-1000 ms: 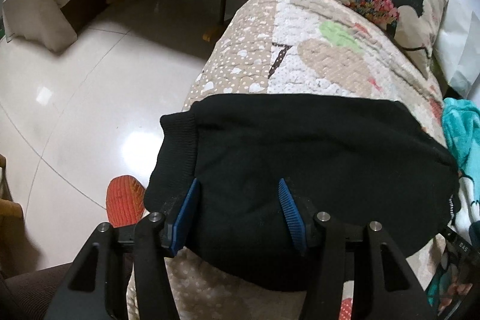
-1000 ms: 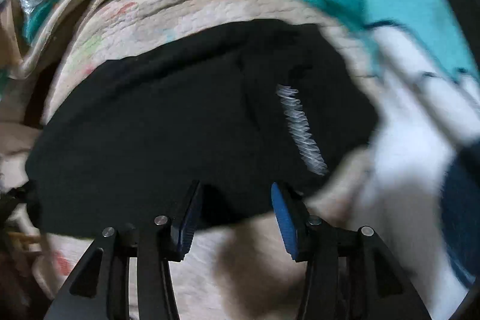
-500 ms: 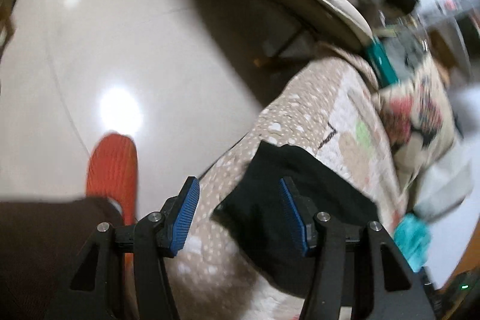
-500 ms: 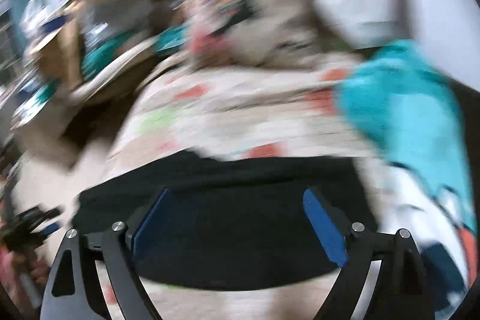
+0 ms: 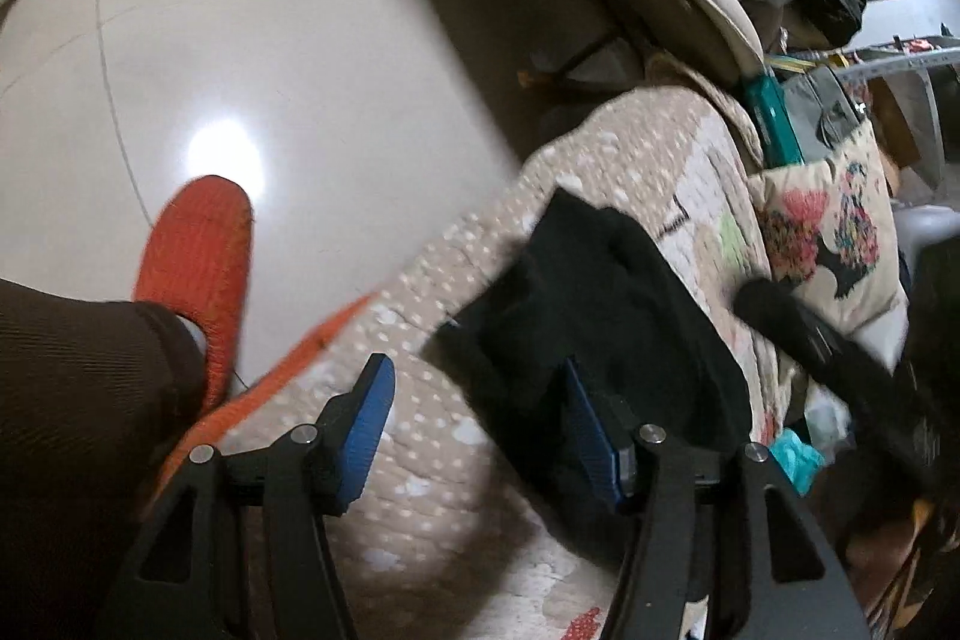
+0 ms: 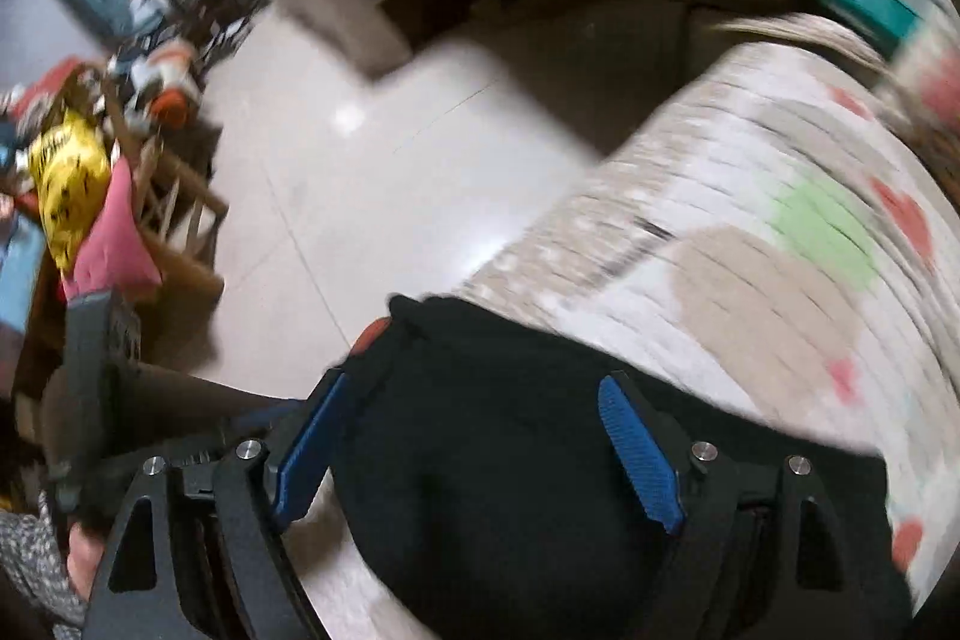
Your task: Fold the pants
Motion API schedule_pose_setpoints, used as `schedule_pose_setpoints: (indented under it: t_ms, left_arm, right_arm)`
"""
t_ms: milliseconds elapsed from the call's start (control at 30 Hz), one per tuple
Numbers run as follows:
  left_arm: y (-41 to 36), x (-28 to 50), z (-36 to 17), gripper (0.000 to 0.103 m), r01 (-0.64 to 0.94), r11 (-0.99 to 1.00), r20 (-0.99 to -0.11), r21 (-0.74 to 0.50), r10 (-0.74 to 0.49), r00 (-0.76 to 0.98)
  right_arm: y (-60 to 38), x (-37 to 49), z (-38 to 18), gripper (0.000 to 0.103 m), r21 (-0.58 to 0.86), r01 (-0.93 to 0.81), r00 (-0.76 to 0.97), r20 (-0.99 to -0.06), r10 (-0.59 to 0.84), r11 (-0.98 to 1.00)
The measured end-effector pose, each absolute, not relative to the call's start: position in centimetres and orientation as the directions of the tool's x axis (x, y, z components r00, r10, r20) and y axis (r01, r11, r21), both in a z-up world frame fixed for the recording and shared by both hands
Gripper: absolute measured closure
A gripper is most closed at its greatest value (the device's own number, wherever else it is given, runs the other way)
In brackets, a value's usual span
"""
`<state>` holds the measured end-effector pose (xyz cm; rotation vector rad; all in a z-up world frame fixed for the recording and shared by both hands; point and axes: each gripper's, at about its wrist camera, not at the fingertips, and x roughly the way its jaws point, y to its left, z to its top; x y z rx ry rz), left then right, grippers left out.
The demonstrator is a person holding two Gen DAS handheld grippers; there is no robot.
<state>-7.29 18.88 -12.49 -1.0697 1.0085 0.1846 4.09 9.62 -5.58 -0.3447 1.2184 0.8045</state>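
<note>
The black pants (image 5: 606, 316) lie folded in a compact stack on the patterned quilt (image 5: 660, 142) near its edge. They also show in the right wrist view (image 6: 510, 460). My left gripper (image 5: 480, 424) is open and empty, above the quilt just left of the pants. My right gripper (image 6: 474, 448) is open wide and empty, hovering over the pants; it shows as a dark blurred shape in the left wrist view (image 5: 840, 358).
A cushion (image 5: 828, 232) with a floral print lies at the far end of the quilt. The tiled floor (image 5: 270, 40) is left of the bed, with my orange slipper (image 5: 198, 256) on it. A cluttered wooden rack (image 6: 108, 196) stands across the floor.
Both grippers have drawn back from the pants and swung left toward the floor side. The right gripper has opened wider. The pants stay put.
</note>
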Motion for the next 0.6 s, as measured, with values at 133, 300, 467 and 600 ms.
schedule_pose_setpoints:
  t_ms: [133,300,467,600]
  left_arm:
    - [17.6,-6.1,-13.2,0.034,-0.565,0.526,-0.767,-0.635,-0.347,0.539]
    - [16.9,-5.4,-12.8,0.052,-0.541,0.61,-0.806,-0.579,-0.327,0.494]
    - [16.6,-5.2,-11.7,0.09,-0.472,0.627,-0.77,-0.619,-0.369,0.521]
    - [16.2,-5.4,-10.4,0.091,-0.428,0.624,-0.735,-0.654,-0.389,0.556]
  right_arm:
    - [13.5,4.5,-8.8,0.016,0.124,-0.763,0.082,-0.955,0.286,0.634]
    - [16.6,4.0,-12.0,0.036,0.058,-0.822,0.05,-0.984,0.173,0.566]
    - [16.2,3.2,-11.2,0.075,-0.017,-0.818,0.127,-0.98,0.153,0.574]
    - [14.2,2.8,-8.4,0.078,-0.003,-0.793,0.172,-0.961,0.219,0.609]
